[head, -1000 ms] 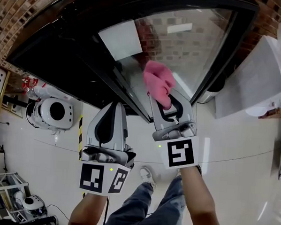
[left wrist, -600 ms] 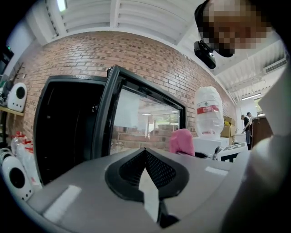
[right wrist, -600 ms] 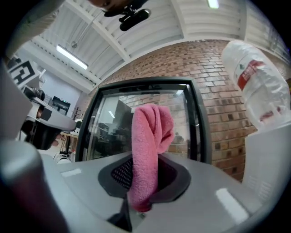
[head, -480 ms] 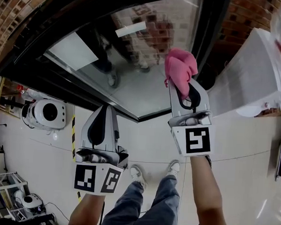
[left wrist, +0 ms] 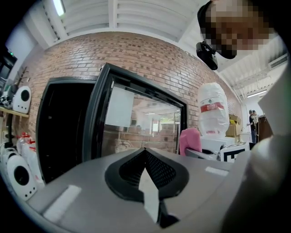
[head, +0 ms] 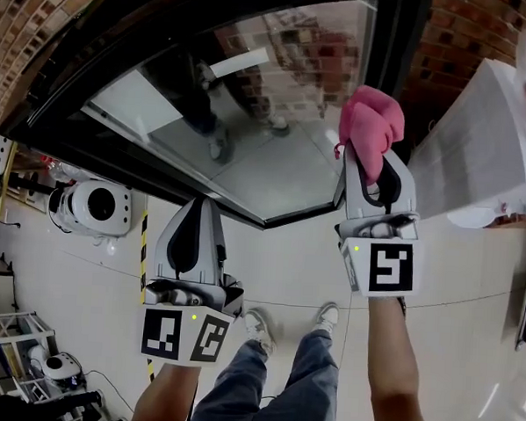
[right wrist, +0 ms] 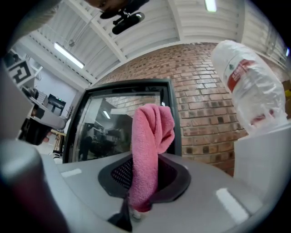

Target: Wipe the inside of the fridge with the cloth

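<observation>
Right gripper jaws clenched on the pink cloth, held up beside the right edge of the fridge's glass door. Left gripper jaws pressed together on nothing, lower, before the door's frame.

Cloth in right tongs, before fridge

We hold both grippers out ahead, bare forearms rising from the bottom of the head view; our left gripper sits lower and nearer to us, its jaws pressed together with nothing between them; our right gripper reaches higher, its jaws clamped on a pink cloth that stands bunched above the tips; the left forearm and right forearm run roughly parallel; each gripper's marker cube faces us at the wrist.
</observation>
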Demonstrator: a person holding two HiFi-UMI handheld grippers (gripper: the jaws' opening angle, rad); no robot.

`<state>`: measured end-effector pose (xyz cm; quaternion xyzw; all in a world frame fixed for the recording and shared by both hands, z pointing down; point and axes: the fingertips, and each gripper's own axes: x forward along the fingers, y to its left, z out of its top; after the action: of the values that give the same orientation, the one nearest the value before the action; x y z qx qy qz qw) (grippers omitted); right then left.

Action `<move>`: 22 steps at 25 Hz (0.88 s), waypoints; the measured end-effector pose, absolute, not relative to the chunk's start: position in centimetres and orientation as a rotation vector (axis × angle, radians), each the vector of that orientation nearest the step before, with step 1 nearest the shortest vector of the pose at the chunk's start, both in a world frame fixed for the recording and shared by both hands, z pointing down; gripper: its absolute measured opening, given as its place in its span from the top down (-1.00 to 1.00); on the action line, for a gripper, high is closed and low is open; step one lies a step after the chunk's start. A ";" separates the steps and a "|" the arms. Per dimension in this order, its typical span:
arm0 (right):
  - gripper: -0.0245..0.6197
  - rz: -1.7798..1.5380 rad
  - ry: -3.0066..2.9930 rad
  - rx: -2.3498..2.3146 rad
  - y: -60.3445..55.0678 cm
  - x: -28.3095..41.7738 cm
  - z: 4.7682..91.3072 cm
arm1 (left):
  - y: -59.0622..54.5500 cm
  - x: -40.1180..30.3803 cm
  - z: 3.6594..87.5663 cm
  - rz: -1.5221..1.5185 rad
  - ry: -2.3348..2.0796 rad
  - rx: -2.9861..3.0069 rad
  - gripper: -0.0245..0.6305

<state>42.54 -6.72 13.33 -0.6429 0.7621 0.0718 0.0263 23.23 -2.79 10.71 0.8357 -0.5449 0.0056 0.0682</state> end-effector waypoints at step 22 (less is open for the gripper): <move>0.72 0.037 2.652 -1.705 -3.5 13.3 22.1 | -2.7 9.5 16.6 0.094 -1.575 2.491 0.90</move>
<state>13.32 -3.46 22.08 -0.5408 0.8411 0.0118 -0.0056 9.49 -2.71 16.57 0.8409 -0.5316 0.0316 0.0965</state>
